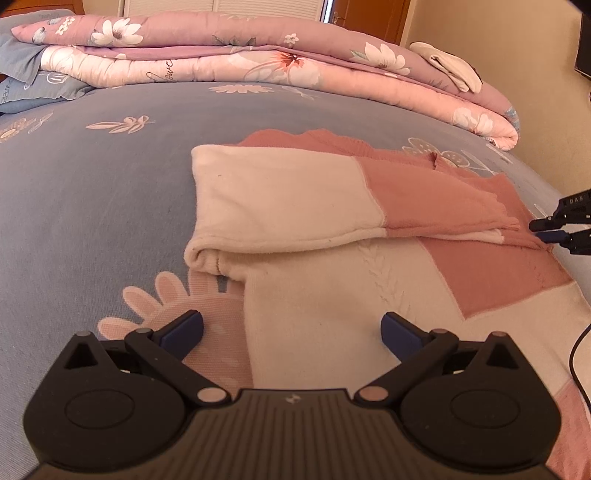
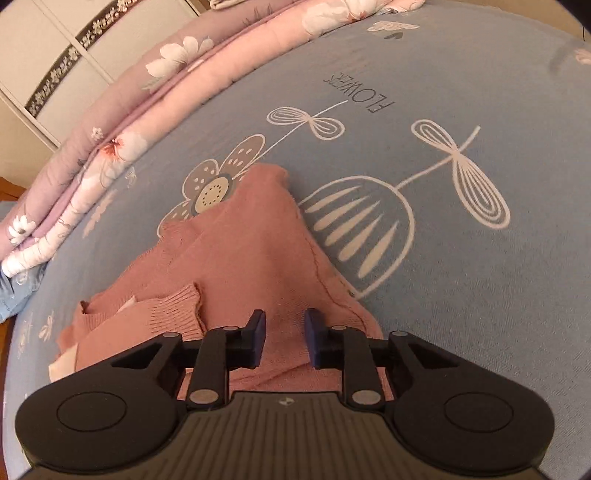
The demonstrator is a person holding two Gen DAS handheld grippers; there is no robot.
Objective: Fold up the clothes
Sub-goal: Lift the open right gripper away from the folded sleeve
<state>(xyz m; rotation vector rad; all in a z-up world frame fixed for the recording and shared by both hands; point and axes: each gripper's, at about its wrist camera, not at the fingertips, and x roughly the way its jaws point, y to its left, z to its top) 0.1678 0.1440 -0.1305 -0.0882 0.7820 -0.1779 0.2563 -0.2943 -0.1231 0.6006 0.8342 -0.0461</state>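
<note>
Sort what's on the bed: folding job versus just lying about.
Job: sweater; left hand-held gripper; right hand-held gripper.
Lying about: quilt; socks; pillow; cable.

a bed [image 1: 92, 192] fills most of the view, spread with a grey-blue sheet printed with pale flowers and the word "flowers". a folded pink floral quilt [image 1: 229, 55] lies along its far edge, with a blue pillow [image 1: 33, 81] at one end. beyond stand a cream wall [image 1: 498, 44], wooden door frames [image 1: 400, 18] and a white louvred wardrobe [image 1: 221, 5]. warm, soft light.
</note>
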